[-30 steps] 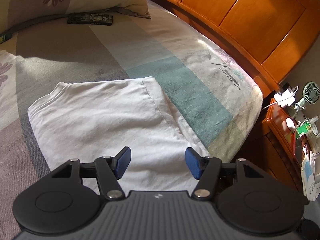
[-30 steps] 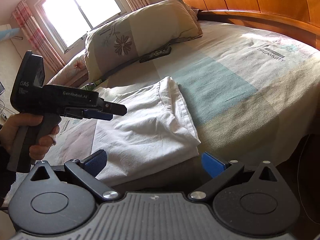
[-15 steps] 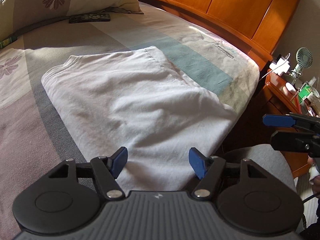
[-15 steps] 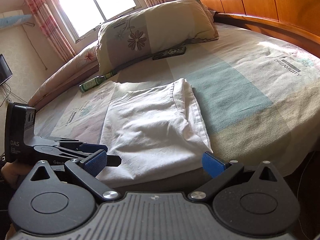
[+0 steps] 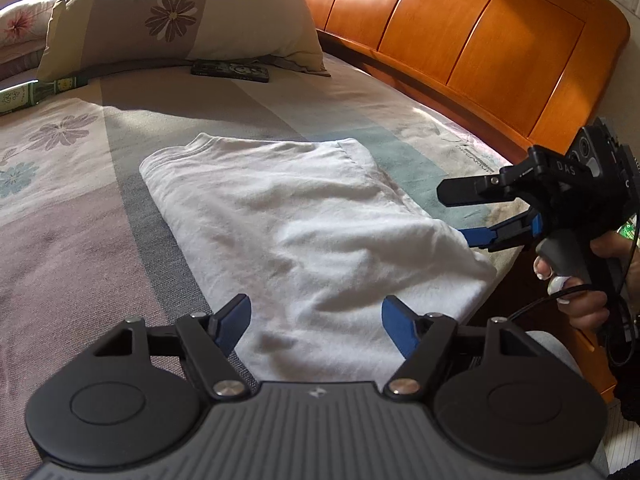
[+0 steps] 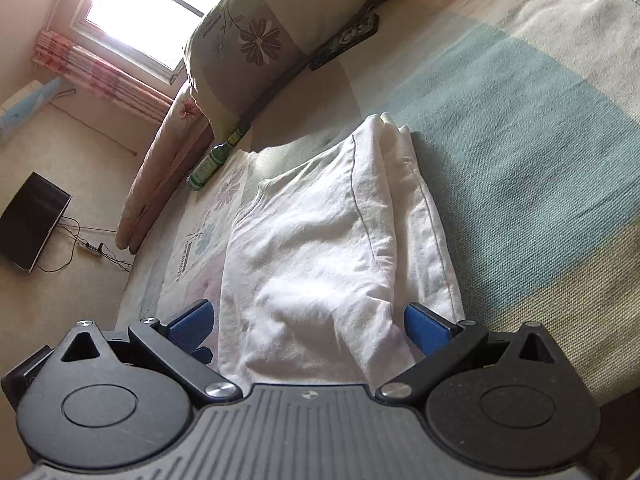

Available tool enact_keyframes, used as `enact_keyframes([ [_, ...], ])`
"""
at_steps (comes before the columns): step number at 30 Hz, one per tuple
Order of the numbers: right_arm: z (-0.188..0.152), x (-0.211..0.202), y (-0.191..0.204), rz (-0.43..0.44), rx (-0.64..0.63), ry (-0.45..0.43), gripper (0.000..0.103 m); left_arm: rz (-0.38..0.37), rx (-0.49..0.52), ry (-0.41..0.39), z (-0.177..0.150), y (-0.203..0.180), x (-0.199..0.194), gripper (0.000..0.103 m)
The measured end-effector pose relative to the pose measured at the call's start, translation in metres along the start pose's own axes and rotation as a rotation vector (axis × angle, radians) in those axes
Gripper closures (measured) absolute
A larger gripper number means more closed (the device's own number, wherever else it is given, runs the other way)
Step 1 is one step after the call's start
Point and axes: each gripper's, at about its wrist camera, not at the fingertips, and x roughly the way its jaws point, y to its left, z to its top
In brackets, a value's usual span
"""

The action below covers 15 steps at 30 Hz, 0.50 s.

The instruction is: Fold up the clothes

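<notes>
Folded white T-shirt (image 5: 304, 232) on bed (image 5: 80, 240); left claw (image 5: 316, 318) opening, nothing pinched; right claw (image 6: 308, 320) spread, nothing pinched.

White shirt (image 5: 304, 232), floral pillow (image 5: 176, 16)

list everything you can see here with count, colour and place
shirt: 1, white, folded on the bed near its edge
pillow: 1, cream with a flower, at the bed's head
bottle: 1, green, lying by the pillow
remote: 1, black, beside the pillow
headboard: 1, orange wood
screen: 1, black, on the floor
left gripper: jaws opening, nothing between them
right gripper: open over the shirt
hand: 1, holding the right gripper
</notes>
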Motion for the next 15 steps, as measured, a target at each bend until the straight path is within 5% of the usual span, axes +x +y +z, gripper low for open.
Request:
enact_keyframes([
  [8, 0.011, 0.005, -0.036, 0.204, 0.124, -0.004, 0.006, -0.042, -0.069, -0.001, 0.001, 0.016, 0.014, 0.030],
  [13, 0.000, 0.001, -0.037, 0.078, 0.068, -0.026, 0.052, -0.051, -0.076, -0.008, 0.000, 0.019, 0.017, 0.030],
  [15, -0.004, -0.001, -0.038, 0.034, 0.072, -0.036, 0.088, -0.051, -0.075, -0.007, 0.001, 0.021, 0.015, 0.030],
])
